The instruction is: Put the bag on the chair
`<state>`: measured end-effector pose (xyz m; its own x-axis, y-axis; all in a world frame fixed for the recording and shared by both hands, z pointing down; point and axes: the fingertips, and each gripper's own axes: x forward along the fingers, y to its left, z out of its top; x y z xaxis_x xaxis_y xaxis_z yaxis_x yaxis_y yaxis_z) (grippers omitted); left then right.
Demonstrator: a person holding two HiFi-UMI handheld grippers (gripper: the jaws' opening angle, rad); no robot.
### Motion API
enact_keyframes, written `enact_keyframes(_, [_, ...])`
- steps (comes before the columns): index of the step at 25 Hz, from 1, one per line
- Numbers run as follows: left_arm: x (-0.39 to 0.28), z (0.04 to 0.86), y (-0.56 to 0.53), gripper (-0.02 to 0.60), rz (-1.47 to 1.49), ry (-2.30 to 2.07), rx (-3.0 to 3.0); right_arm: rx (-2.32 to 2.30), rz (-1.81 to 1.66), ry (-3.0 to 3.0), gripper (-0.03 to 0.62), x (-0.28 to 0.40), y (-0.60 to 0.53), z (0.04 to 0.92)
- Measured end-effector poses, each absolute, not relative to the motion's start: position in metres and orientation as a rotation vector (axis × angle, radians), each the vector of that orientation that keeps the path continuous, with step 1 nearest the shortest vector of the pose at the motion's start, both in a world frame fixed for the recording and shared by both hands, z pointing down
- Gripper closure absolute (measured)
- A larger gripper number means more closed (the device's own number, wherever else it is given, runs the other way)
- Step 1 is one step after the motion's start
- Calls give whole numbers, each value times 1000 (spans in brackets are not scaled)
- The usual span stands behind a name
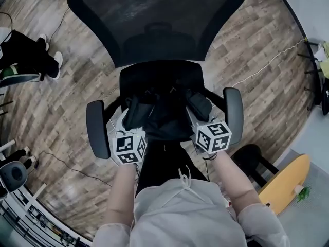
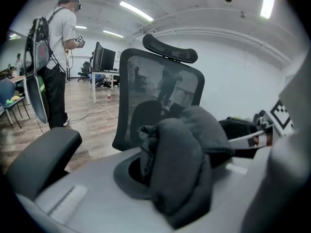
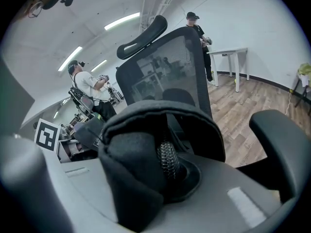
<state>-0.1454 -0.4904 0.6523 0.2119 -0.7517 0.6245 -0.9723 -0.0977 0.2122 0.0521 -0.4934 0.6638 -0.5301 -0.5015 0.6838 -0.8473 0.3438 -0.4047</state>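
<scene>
A black office chair stands just ahead of me, with a mesh back (image 1: 157, 19) and a dark seat (image 1: 159, 78). I hold a black fabric bag (image 1: 164, 120) low over the front of the seat, between the armrests. My left gripper (image 1: 134, 113) is shut on bunched bag fabric (image 2: 180, 164) at the bag's left side. My right gripper (image 1: 199, 106) is shut on a padded fold of the bag (image 3: 131, 174) at its right side, with a metal spring (image 3: 168, 159) showing beside the fold. The bag's lower part is hidden behind my arms.
The chair's armrests (image 1: 96, 123) (image 1: 234, 108) flank both grippers. A yellow skateboard (image 1: 285, 181) and a black stool (image 1: 252, 158) lie at the lower right. Cables cross the wood floor (image 1: 267, 66). One person (image 2: 58, 57) stands at the left, another (image 3: 197, 30) by a white desk (image 3: 231, 57).
</scene>
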Motion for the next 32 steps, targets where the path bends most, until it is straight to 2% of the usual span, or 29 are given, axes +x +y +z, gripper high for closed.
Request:
enact_keyframes(12, [-147,727,-494,532,552,-1532,1857,1230,1063,-2079,556,56,-496,735])
enact_keyframes(32, [-153,784,-491,523,687,-1509,1871,1288,1025,-1931,543,68,-496,794])
